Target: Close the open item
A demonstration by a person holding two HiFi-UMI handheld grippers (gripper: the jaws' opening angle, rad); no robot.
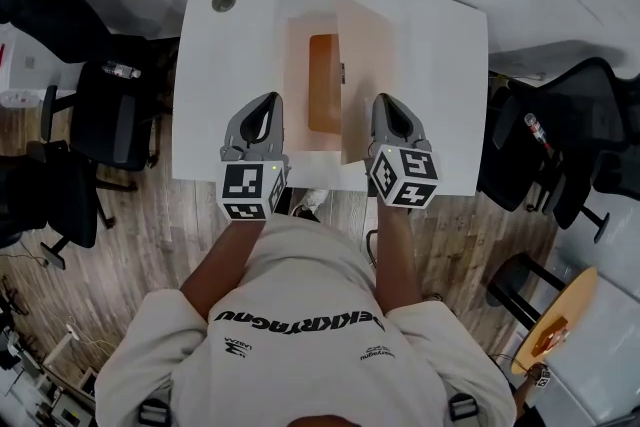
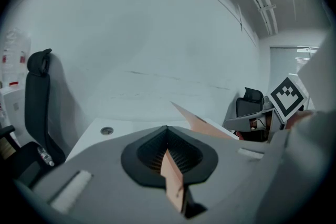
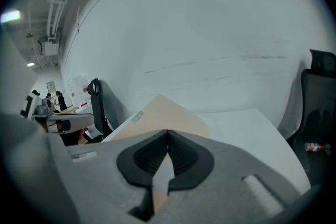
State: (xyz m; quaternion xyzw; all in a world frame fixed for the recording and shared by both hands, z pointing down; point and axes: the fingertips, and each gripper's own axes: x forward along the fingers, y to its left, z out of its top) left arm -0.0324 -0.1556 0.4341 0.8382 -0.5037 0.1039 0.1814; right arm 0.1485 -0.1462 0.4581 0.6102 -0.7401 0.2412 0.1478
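Peach card folder (image 1: 300,65) lying open at table (image 1: 440,65) centre, spine running toward table's far edge. L gripper (image 1: 263,113) pinching flat flap, R gripper (image 1: 391,113) clamping upright flap; swinging R leftward prob. closing it.

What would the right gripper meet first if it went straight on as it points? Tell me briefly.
The right gripper is shut on the raised tan flap, so it would ride further along that flap first. Beyond it shows only white table, then the wall; depth is unclear.
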